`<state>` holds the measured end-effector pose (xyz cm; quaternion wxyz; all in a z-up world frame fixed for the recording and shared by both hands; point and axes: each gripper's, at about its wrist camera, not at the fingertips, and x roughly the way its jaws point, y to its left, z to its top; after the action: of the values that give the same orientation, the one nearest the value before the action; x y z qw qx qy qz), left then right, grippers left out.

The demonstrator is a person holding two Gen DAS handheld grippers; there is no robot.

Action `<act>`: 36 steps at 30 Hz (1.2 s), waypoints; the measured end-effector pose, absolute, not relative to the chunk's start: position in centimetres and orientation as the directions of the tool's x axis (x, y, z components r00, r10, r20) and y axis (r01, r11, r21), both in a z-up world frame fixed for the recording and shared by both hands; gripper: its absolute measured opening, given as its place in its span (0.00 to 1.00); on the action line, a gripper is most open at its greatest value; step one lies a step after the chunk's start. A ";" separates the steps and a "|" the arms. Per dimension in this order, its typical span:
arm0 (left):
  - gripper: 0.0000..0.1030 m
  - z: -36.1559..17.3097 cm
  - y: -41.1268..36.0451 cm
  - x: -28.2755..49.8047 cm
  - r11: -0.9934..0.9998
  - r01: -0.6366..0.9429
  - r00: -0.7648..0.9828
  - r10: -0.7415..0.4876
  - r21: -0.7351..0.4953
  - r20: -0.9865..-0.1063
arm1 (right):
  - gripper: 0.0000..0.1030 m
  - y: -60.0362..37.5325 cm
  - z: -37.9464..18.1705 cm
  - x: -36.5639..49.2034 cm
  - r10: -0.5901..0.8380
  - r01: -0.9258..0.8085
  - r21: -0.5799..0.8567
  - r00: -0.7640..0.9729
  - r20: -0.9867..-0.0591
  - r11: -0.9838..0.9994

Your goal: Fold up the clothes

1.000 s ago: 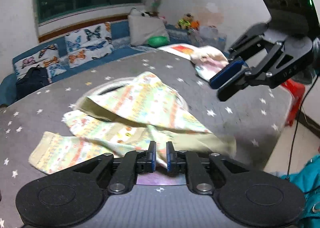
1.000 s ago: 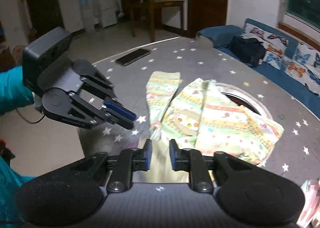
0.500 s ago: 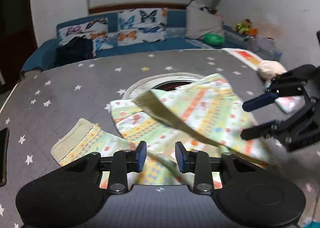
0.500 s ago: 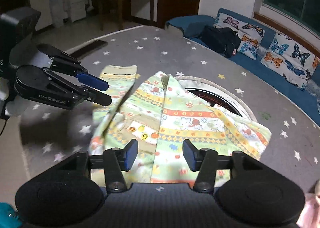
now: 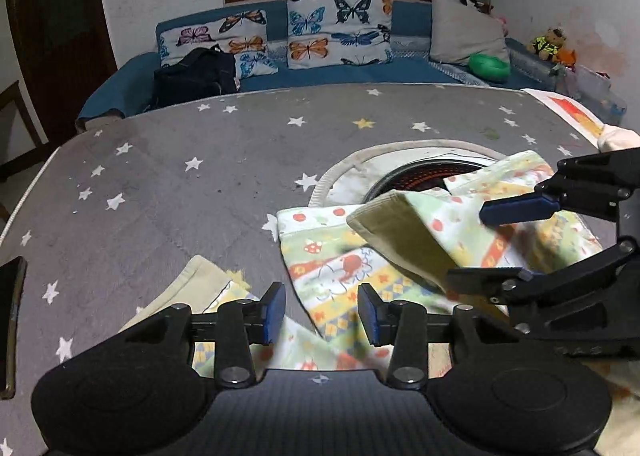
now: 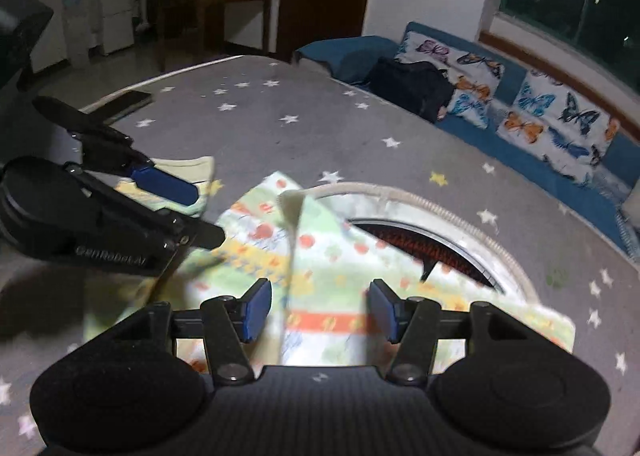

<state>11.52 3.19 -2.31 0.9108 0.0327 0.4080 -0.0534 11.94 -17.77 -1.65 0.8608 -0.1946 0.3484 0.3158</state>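
Grey star-print table cover [image 5: 168, 192], pastel cartoon-print kids' garment [image 5: 352, 272] crumpled on it.
We've got the left gripper [image 5: 322, 312] opening, right gripper [image 6: 320, 310] spread, both empty over cloth.

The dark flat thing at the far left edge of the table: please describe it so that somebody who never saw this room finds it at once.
Start from the large grey table cover with white stars. Follow its left edge, away from the patterned garment in the middle. There lies a thin black slab, probably a phone, flat on the cover. It is the only dark, hard, rectangular thing on the table; everything else on it is soft, pale cloth.
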 end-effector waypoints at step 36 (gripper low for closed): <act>0.30 -4.2 3.7 14.4 0.997 0.076 0.656 -0.037 0.017 -0.754 | 0.47 -23.2 0.3 13.2 0.438 -0.653 -0.013 0.523 -0.731 0.758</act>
<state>14.37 3.70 -4.17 0.9096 0.0235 0.4136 -0.0310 13.20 -23.21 0.30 0.8607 -0.1443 0.3715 0.3169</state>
